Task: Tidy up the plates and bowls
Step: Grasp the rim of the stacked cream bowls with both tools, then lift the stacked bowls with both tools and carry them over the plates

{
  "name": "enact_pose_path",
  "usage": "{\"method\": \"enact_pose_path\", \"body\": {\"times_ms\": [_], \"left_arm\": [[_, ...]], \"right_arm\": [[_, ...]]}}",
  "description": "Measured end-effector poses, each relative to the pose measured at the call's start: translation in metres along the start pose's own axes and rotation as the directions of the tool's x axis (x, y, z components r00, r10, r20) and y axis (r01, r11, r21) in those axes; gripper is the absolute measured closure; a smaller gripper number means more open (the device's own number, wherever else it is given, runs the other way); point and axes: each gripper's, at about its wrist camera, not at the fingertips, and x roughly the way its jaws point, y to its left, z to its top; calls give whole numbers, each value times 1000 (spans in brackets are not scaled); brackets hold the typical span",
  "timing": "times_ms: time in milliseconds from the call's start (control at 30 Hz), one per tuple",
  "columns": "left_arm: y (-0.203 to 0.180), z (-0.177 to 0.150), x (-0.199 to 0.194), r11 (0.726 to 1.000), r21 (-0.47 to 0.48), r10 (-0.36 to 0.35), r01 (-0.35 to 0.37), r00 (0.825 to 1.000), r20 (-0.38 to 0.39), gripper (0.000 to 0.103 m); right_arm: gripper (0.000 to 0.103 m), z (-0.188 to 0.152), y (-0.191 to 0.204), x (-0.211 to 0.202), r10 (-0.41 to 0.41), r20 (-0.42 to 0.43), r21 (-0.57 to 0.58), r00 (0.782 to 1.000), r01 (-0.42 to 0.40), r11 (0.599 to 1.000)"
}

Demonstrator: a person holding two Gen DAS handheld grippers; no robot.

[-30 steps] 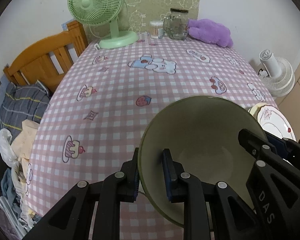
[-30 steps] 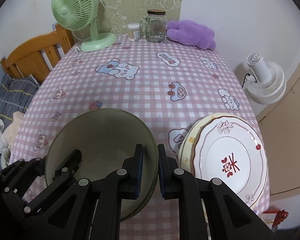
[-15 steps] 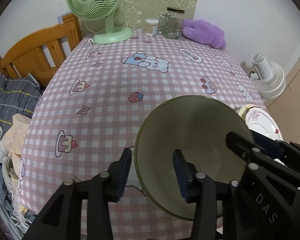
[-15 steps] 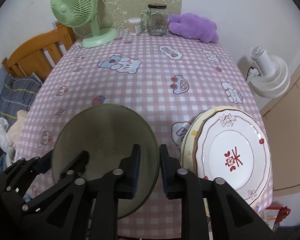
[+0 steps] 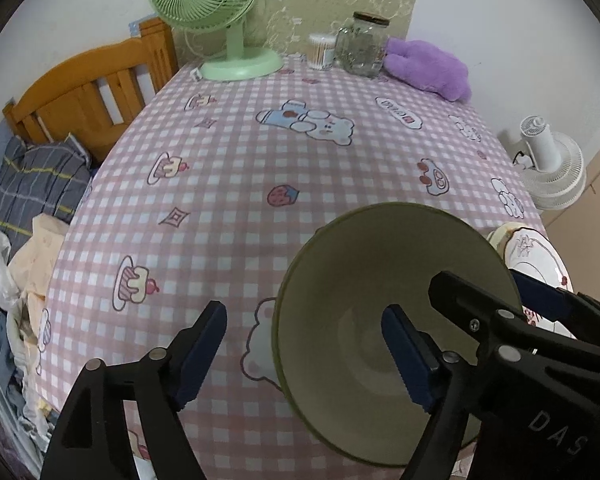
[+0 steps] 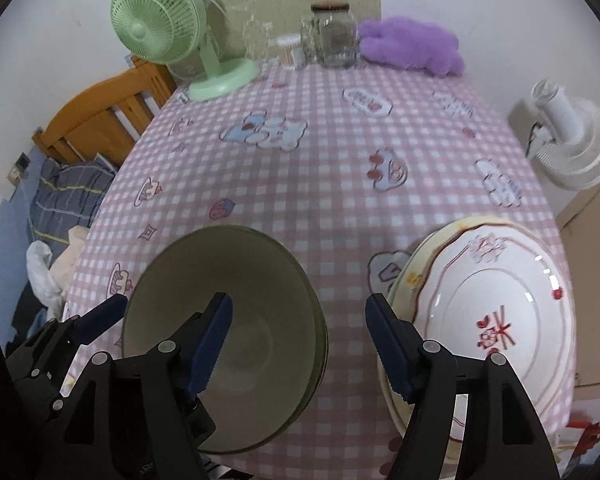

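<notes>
An olive green bowl point(image 5: 384, 280) sits on the pink checked tablecloth near the front edge; it also shows in the right wrist view point(image 6: 236, 280). My left gripper point(image 5: 304, 344) is open, its jaws spread either side of the bowl's left rim. My right gripper point(image 6: 300, 344) is open, its jaws spread either side of the bowl's right rim. A stack of plates, with a white floral plate point(image 6: 496, 312) on top, lies at the front right corner; its edge shows in the left wrist view point(image 5: 536, 252).
At the table's far end stand a green desk fan point(image 5: 220, 12), a cotton swab tub point(image 5: 320, 50), a glass jar point(image 5: 364, 44) and a purple plush toy point(image 5: 432, 68). A wooden bed with bedding point(image 5: 80, 92) is left. A white fan point(image 6: 572, 136) stands right.
Both grippers have opened and let go of the green bowl's rim. The bowl now rests on the table. Both views have pulled back slightly.
</notes>
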Motion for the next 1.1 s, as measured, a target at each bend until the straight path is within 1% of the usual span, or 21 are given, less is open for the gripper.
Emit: {"method": "enact_pose_path", "body": {"times_ms": [233, 300, 367, 400, 433, 467, 533, 633, 700, 867, 1000, 1100], "left_arm": [[-7, -2, 6, 998, -37, 52, -53, 998, -26, 21], [-11, -4, 8, 997, -29, 76, -77, 997, -33, 21], [-13, -5, 11, 996, -23, 89, -91, 995, -47, 21], [-14, -6, 12, 996, -21, 91, -92, 994, -53, 21], [-15, -7, 12, 995, -19, 93, -94, 994, -60, 21], [-15, -8, 13, 995, -17, 94, -95, 994, -63, 21], [-15, -7, 13, 995, -13, 93, -94, 994, -64, 21], [-12, -5, 15, 995, -2, 97, -97, 993, -72, 21], [-10, -3, 17, 996, 4, 90, -90, 993, -71, 21], [-5, -1, 20, 999, 30, 39, -37, 997, -68, 22], [0, 0, 24, 999, 41, -28, 31, 997, -67, 24], [1, 1, 26, 995, 51, -86, 89, 994, -70, 30]], "right_arm": [[31, 3, -17, 16, 74, -40, 25, 996, -73, 997], [34, 3, -20, 22, 105, -49, 32, 993, -104, 994], [50, 2, -22, 28, 125, -72, 39, 990, -122, 992], [53, 1, -23, 31, 132, -83, 45, 988, -128, 991], [59, 0, -24, 34, 144, -96, 55, 985, -139, 989], [63, -1, -26, 36, 158, -106, 67, 982, -151, 986], [65, -1, -28, 39, 179, -110, 82, 978, -170, 982], [72, -1, -25, 38, 194, -110, 80, 975, -186, 979], [74, -1, -23, 38, 191, -111, 81, 975, -183, 980], [74, -2, -22, 37, 168, -108, 102, 980, -158, 982], [73, -2, -19, 39, 135, -108, 104, 985, -124, 987], [72, -1, -18, 39, 114, -107, 118, 988, -102, 988]]}}
